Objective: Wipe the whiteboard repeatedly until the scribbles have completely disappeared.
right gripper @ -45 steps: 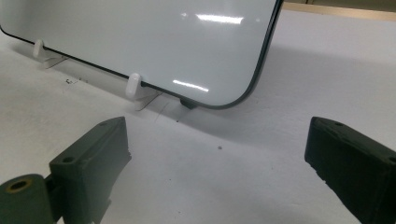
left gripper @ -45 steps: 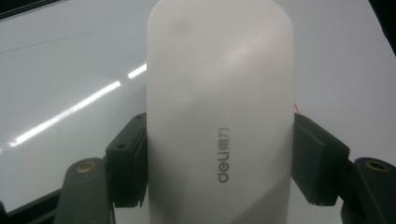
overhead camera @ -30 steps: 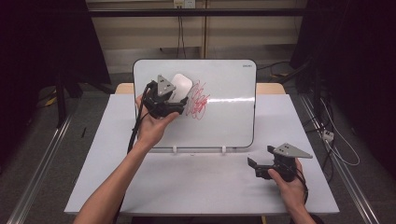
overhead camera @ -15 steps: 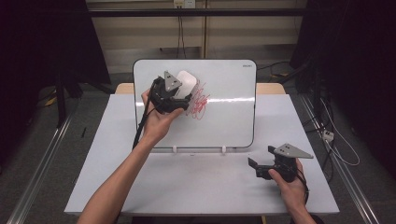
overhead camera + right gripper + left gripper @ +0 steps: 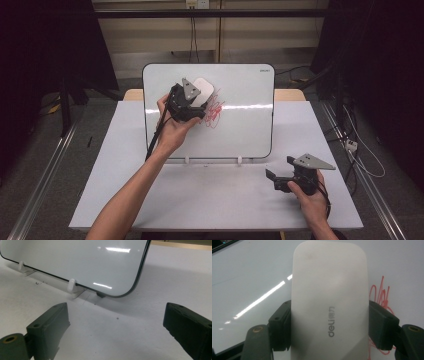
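open claw (image 5: 117, 332), whiteboard (image 5: 75, 262), white table (image 5: 112, 340)

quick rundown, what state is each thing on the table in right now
left gripper: shut on the eraser, up against the board
eraser: clamped between the jaws, flat on the whiteboard beside the scribble
whiteboard: propped upright on white clips, partly marked
red scribble: not yet wiped off
right gripper: open, empty, resting low on the table
table: bare white top

White eraser (image 5: 329, 302) with grey lettering, red scribble (image 5: 214, 110) on glossy white board (image 5: 250, 125) edged in black, black jaws on both grippers, pale grey table (image 5: 200, 200), tan strip at far edge.
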Available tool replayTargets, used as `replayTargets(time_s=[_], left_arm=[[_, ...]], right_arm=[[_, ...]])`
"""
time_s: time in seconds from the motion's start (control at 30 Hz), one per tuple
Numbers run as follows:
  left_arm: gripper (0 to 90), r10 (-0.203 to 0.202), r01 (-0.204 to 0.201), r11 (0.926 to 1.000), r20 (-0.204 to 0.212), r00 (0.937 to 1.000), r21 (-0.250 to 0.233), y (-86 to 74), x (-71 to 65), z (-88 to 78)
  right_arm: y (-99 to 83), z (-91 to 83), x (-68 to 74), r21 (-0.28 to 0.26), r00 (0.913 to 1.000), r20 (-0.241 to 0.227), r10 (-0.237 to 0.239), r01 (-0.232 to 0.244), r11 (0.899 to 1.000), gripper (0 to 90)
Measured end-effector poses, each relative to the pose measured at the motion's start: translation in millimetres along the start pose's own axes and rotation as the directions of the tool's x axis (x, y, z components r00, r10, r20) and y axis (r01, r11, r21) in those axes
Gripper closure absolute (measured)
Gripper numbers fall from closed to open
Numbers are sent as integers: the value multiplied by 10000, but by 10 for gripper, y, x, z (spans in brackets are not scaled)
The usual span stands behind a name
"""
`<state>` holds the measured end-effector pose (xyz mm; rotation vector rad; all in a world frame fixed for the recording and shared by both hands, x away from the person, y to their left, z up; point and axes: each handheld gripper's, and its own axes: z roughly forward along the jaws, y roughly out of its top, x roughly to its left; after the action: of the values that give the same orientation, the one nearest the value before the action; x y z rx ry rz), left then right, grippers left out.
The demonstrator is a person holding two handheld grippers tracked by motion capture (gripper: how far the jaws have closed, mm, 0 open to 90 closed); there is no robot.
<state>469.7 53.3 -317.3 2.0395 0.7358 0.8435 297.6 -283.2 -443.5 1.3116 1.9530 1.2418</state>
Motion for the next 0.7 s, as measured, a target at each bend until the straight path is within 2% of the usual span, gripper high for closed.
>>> replayTargets(time_s=[0.03, 0.07, 0.2, 0.27, 0.37, 0.7], left_arm=[[305, 12, -12, 10000, -48, 10000, 4, -4, -10, 10], [303, 211, -210, 9998, -204, 9996, 73, -6, -34, 26], [294, 337, -335, 9994, -339, 9989, 82, -8, -60, 41], [290, 169, -168, 9999, -177, 9997, 31, -9, -42, 31], [289, 177, -177, 9998, -79, 9998, 40, -10, -33, 22], [294, 48, -48, 10000, 21, 10000, -26, -3, -21, -30]], right_arm=[[0, 0, 1, 1, 10000, 1, -2, 2, 10000, 65], [0, 0, 1, -6, 10000, 3, -4, 4, 10000, 65], [-1, -3, -1, -20, 10000, 3, -3, 3, 10000, 65], [-2, -7, -4, -45, 10000, 6, -12, 12, 10000, 65], [-2, -6, -5, -46, 10000, 7, -23, 23, 10000, 65], [-1, -2, -2, -9, 10000, 11, 11, -11, 10000, 65]])
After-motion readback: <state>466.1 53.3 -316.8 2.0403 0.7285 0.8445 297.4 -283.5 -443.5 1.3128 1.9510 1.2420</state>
